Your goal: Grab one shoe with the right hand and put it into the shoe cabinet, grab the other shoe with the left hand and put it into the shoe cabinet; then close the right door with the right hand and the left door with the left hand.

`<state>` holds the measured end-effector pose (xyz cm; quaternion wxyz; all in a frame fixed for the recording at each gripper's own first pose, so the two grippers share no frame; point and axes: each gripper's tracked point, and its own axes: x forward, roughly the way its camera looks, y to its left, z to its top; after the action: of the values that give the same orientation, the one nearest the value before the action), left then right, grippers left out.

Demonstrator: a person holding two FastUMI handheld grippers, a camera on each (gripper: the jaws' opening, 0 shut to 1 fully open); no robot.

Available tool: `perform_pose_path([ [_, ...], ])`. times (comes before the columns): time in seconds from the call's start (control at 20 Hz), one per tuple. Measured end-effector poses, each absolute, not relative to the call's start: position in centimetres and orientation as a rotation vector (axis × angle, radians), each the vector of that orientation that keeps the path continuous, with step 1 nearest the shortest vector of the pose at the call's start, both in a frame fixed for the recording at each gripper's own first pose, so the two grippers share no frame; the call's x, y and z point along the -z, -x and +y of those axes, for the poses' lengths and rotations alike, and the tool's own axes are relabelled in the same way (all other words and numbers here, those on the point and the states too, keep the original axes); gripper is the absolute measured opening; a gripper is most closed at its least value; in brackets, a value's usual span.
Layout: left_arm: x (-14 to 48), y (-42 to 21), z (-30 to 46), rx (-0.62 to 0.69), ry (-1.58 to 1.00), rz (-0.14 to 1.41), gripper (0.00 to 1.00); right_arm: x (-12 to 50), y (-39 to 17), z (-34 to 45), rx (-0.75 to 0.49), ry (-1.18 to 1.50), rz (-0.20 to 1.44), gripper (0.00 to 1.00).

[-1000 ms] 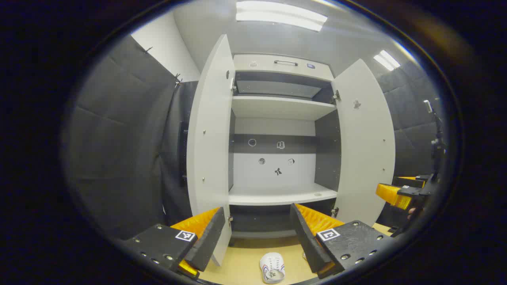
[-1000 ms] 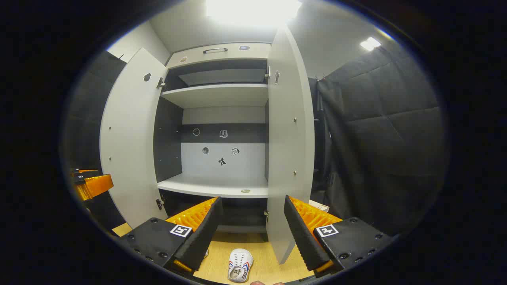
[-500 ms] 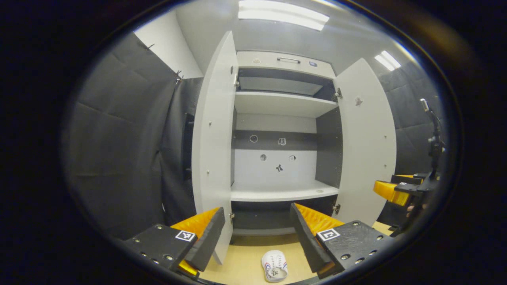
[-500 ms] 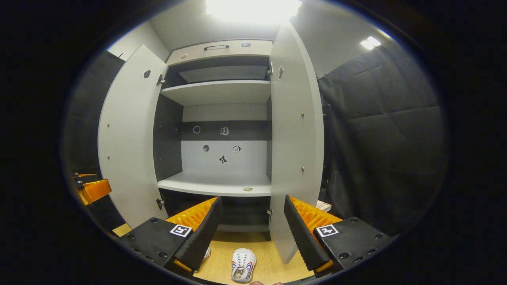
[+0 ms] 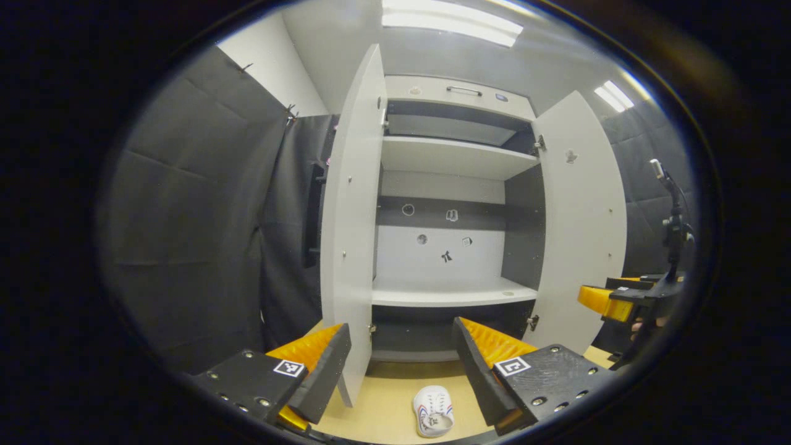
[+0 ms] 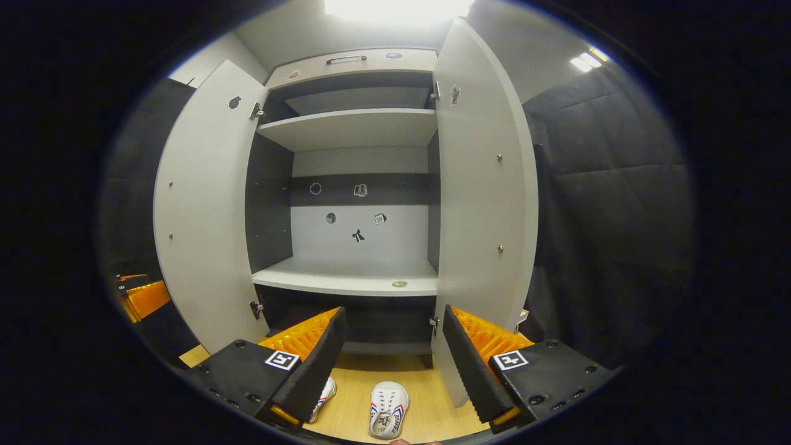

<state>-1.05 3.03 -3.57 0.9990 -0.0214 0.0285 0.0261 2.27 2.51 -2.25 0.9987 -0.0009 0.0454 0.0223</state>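
Observation:
A white shoe cabinet [image 5: 454,161] [image 6: 346,130] stands ahead with both doors swung wide and bare shelves. A white shoe with red and blue stripes [image 5: 433,411] [image 6: 388,418] lies on the wooden floor in front of it. In the right gripper view a second white shoe [image 6: 322,394] peeks out behind my left finger. My left gripper [image 5: 401,364] is open and holds nothing, above the floor before the left door [image 5: 349,235]. My right gripper [image 6: 392,352] is open too, near the right door [image 6: 488,204]. The right gripper [image 5: 609,301] also appears at the far right of the left gripper view, and the left gripper [image 6: 143,296] at the left edge of the right gripper view.
Black padded cloth walls [image 5: 204,204] [image 6: 612,204] close in on both sides of the cabinet. A stand with a small device [image 5: 673,228] rises at the right. The lower shelf [image 6: 346,281] carries a small round mark. A top drawer with a handle [image 6: 349,60] sits above.
Both views have drifted toward the cabinet and tilted down a little. The second shoe has come into sight in the right gripper view. Both grippers stay open.

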Motion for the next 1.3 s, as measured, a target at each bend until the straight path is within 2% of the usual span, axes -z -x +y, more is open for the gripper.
perform_pose_path([
  [0.5, 5.1, 1.7, 3.0, -0.054, 0.033, 0.099, 0.95, 7.3, -6.1, 6.2, -0.149, -0.005, 0.256, 0.98],
  [1.0, 7.9, 2.2, 3.6, -0.051, 0.03, 0.164, 0.95, 21.1, -8.4, 8.2, -0.222, -0.062, 0.565, 0.98],
  [1.05, 8.2, 2.3, 3.7, -0.054, 0.025, 0.172, 1.0, 22.3, -8.6, 8.5, -0.237, -0.062, 0.588, 0.97],
  [1.1, 8.6, 2.4, 3.8, -0.055, 0.023, 0.18, 1.0, 23.5, -8.6, 8.8, -0.249, -0.069, 0.608, 0.98],
  [1.15, 9.0, 2.5, 3.9, -0.055, 0.024, 0.189, 0.95, 24.6, -8.7, 9.2, -0.255, -0.084, 0.634, 0.98],
  [1.3, 10.3, 2.8, 4.0, -0.053, 0.044, 0.22, 0.95, 28.0, -8.9, 9.6, -0.267, -0.075, 0.685, 0.99],
])
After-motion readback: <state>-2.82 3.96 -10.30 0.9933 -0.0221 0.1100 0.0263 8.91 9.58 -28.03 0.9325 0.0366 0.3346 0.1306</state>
